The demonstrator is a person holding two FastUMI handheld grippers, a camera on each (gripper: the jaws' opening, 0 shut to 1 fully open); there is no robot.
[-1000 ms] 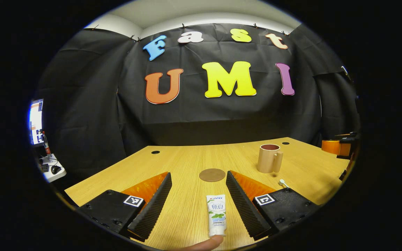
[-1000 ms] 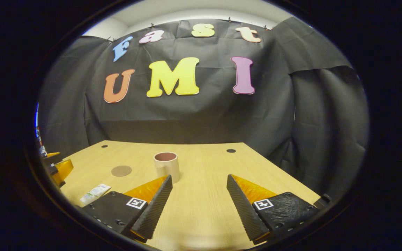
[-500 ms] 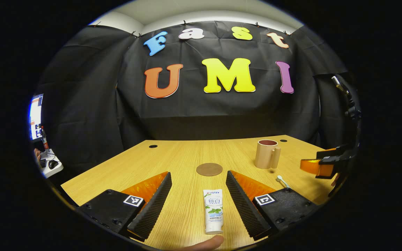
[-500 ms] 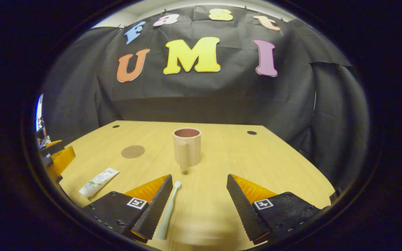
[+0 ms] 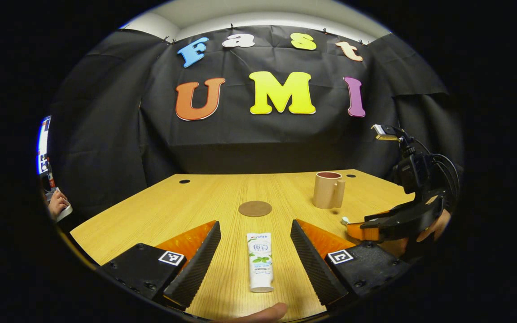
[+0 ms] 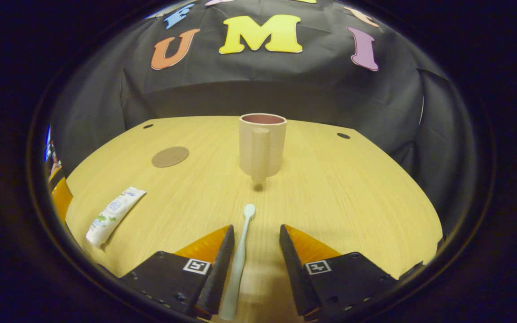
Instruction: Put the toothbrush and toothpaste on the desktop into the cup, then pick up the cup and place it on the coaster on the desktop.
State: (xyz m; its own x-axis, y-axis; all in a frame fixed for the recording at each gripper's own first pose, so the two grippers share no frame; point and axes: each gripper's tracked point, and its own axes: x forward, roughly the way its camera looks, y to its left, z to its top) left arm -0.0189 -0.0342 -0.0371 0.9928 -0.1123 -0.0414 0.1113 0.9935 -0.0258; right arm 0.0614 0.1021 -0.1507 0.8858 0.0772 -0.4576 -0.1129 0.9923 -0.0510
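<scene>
Light wood table (image 5: 204, 197) w/ black cloth wall behind; two cable holes near its far edge. In the left gripper view, a hand (image 5: 56, 204) shows at the far left edge, beyond the table. Left tongs (image 5: 255, 262) spread wide, released; toothpaste (image 5: 259, 261) lies flat between them, touching neither. Coaster (image 5: 255, 208) just ahead of the tongs, cup (image 5: 327, 190) ahead to the right, upright. Right gripper view: right tongs (image 6: 253, 264) released, toothpaste (image 6: 114, 215) off left; toothbrush (image 6: 239, 264) lies between the fingers, close to the left one, contact unclear. Cup (image 6: 262, 144) straight ahead, handle facing the tongs. Toothbrush tail end cut off at the bottom edge.
</scene>
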